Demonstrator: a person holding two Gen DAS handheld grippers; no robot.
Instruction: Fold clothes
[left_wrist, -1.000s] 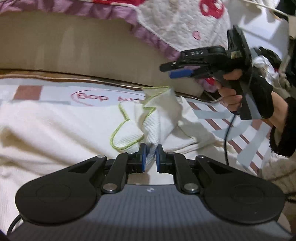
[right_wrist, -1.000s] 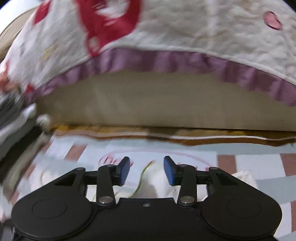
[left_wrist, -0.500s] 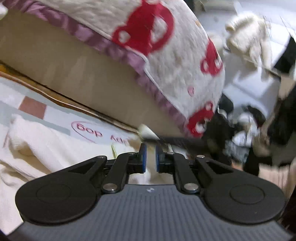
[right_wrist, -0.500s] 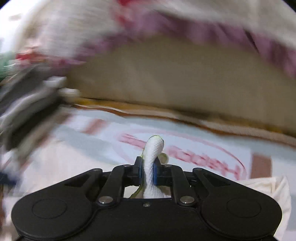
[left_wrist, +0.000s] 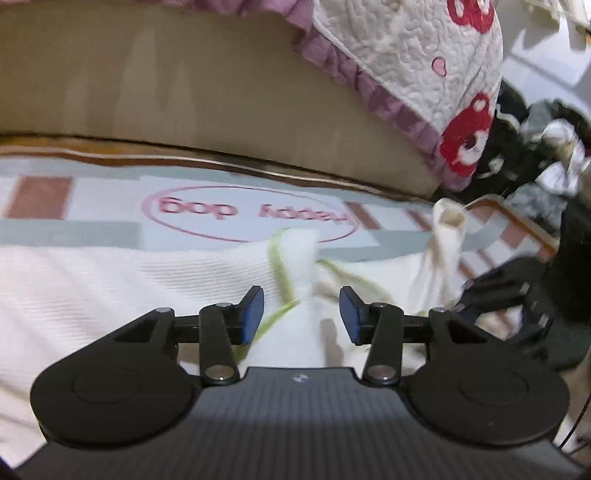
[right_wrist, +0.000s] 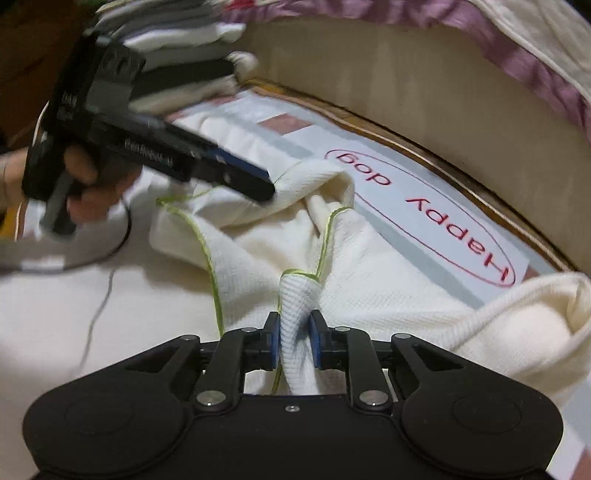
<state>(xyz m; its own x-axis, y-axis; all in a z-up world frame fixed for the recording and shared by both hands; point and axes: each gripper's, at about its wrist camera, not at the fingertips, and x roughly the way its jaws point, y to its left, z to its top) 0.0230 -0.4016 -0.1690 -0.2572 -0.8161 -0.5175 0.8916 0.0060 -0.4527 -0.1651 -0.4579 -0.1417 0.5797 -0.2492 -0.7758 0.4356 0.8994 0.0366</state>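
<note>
Garment (right_wrist: 258, 251): cream waffle-knit w/ lime-green edging, rumpled, on mat (right_wrist: 417, 192) printed "Happy dog".
Right gripper (right_wrist: 294, 341): pads pressed onto a bunched fold of garment.
Left gripper (left_wrist: 301, 314): pads spread, fabric peak between, not pinched.

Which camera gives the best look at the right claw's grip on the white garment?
The right wrist view: the right claw pinches a bunched fold of the white garment centre-frame. The left wrist view shows it only blurred at the edge.

blurred: right gripper (left_wrist: 498, 295), dark clutter (left_wrist: 535, 140) | blurred: folded stack (right_wrist: 177, 48) | cut off: white garment (right_wrist: 369, 288) at bottom edge
</note>
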